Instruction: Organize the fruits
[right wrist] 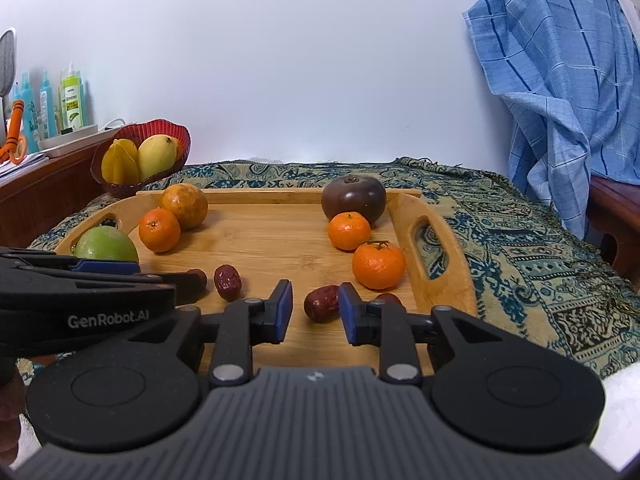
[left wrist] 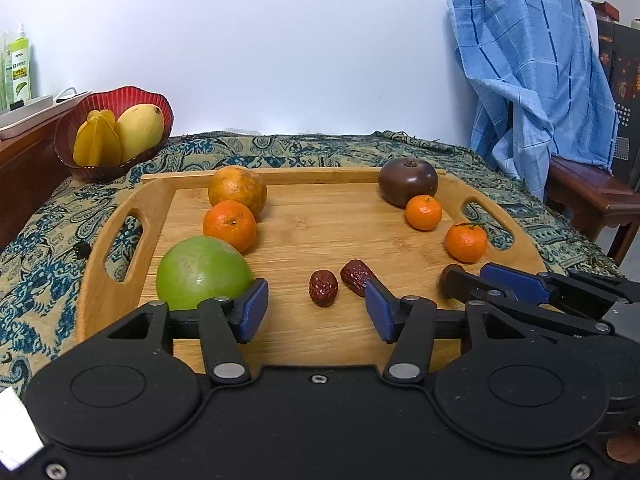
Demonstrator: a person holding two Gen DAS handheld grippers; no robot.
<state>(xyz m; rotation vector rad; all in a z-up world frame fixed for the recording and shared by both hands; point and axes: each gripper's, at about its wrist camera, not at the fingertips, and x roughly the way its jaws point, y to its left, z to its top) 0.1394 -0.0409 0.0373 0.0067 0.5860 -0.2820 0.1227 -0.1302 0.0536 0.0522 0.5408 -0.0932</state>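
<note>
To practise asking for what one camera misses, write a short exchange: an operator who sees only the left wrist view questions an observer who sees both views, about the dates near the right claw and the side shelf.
Operator: Is the right claw shut on anything?
Observer: No. The right claw is open, with one date lying between its fingers.
Operator: Is any fruit hidden from me there?
Observer: Yes. A second date peeks out just beyond that claw's right-hand finger.
Operator: What else stands by the green bottle?
Observer: Teal bottles and an orange tool.
</note>
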